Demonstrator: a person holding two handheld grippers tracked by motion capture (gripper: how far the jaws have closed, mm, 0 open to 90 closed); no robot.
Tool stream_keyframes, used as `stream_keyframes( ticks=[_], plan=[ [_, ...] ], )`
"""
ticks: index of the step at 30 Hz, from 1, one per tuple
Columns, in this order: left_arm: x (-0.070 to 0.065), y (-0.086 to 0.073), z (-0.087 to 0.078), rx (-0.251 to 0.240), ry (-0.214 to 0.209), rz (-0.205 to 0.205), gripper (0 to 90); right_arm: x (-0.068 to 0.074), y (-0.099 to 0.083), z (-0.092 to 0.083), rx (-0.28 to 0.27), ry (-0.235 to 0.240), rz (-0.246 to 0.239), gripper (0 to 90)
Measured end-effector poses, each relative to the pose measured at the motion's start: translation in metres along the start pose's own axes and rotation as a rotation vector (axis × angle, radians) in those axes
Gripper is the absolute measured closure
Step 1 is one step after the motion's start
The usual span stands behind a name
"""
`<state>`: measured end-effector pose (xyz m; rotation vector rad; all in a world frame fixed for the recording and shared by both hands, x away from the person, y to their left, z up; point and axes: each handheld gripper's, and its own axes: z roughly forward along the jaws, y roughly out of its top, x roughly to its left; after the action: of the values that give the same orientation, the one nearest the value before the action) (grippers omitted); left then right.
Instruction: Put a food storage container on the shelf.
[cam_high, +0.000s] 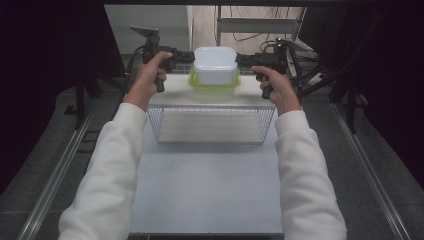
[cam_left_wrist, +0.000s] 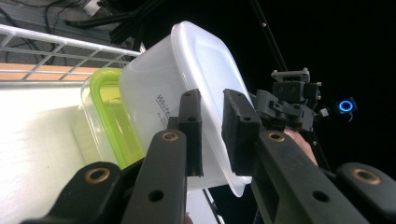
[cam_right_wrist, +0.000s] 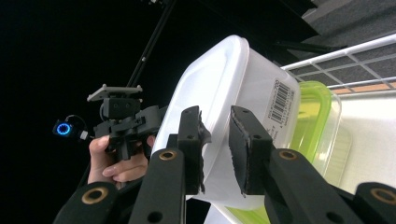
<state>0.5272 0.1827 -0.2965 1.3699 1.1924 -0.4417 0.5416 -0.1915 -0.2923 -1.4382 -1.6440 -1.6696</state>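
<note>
A white plastic container (cam_high: 215, 64) is held over a clear container with a green lid (cam_high: 214, 88) at the table's far end; I cannot tell whether they touch. My left gripper (cam_high: 189, 56) grips its left side and my right gripper (cam_high: 242, 60) its right side. In the left gripper view the jaws (cam_left_wrist: 212, 130) close on the rim of the white container (cam_left_wrist: 187, 74), with the green lid (cam_left_wrist: 112, 112) beyond. In the right gripper view the jaws (cam_right_wrist: 217, 144) pinch the opposite rim of the white container (cam_right_wrist: 243, 93), next to the green lid (cam_right_wrist: 313, 116).
An empty wire basket (cam_high: 210, 108) stands on the white table (cam_high: 205, 190), between the person and the containers. White sleeves reach in from the bottom. Dark curtains and metal stands flank the table. A wire rim (cam_left_wrist: 56, 46) runs behind the containers.
</note>
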Motion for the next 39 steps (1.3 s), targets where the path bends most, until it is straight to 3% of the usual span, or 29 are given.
stream_keyframes(
  ticks=[4, 6, 8, 10, 14, 15, 16, 20, 24, 32, 39],
  plan=[
    [-0.001, -0.001, 0.0, -0.004, 0.012, 0.023, 76.9, 0.0, -0.001, 0.001, -0.008, -0.009, -0.003, 71.4],
    [-0.004, -0.002, 0.0, -0.019, 0.041, 0.057, 69.7, 0.002, -0.002, 0.001, -0.014, -0.023, -0.013, 67.3],
    [-0.008, -0.003, -0.004, -0.049, 0.054, 0.091, 56.7, 0.006, -0.004, 0.0, -0.037, -0.036, -0.046, 61.1],
    [-0.013, -0.005, -0.008, -0.063, 0.078, 0.139, 50.5, 0.013, -0.005, -0.003, -0.057, -0.061, -0.078, 58.0],
    [-0.024, -0.013, -0.016, -0.074, 0.097, 0.221, 40.2, 0.027, -0.008, -0.01, -0.099, -0.108, -0.184, 52.7],
    [-0.024, -0.013, -0.016, -0.074, 0.097, 0.221, 39.0, 0.027, -0.008, -0.01, -0.099, -0.108, -0.184, 52.7],
    [-0.03, -0.019, -0.021, -0.072, 0.134, 0.276, 36.8, 0.034, -0.013, -0.014, -0.096, -0.145, -0.262, 48.1],
    [-0.039, -0.031, -0.027, -0.063, 0.178, 0.352, 31.9, 0.04, -0.021, -0.021, -0.079, -0.161, -0.362, 42.4],
    [-0.046, -0.049, -0.041, -0.068, 0.159, 0.403, 29.4, 0.049, -0.036, -0.038, -0.07, -0.17, -0.467, 38.5],
    [-0.053, -0.118, -0.075, -0.057, 0.163, 0.537, 27.6, 0.052, -0.096, -0.076, 0.003, -0.228, -0.643, 33.2],
    [-0.042, -0.185, -0.084, -0.034, 0.176, 0.596, 27.4, 0.027, -0.145, -0.107, 0.009, -0.245, -0.668, 32.2]
  ],
)
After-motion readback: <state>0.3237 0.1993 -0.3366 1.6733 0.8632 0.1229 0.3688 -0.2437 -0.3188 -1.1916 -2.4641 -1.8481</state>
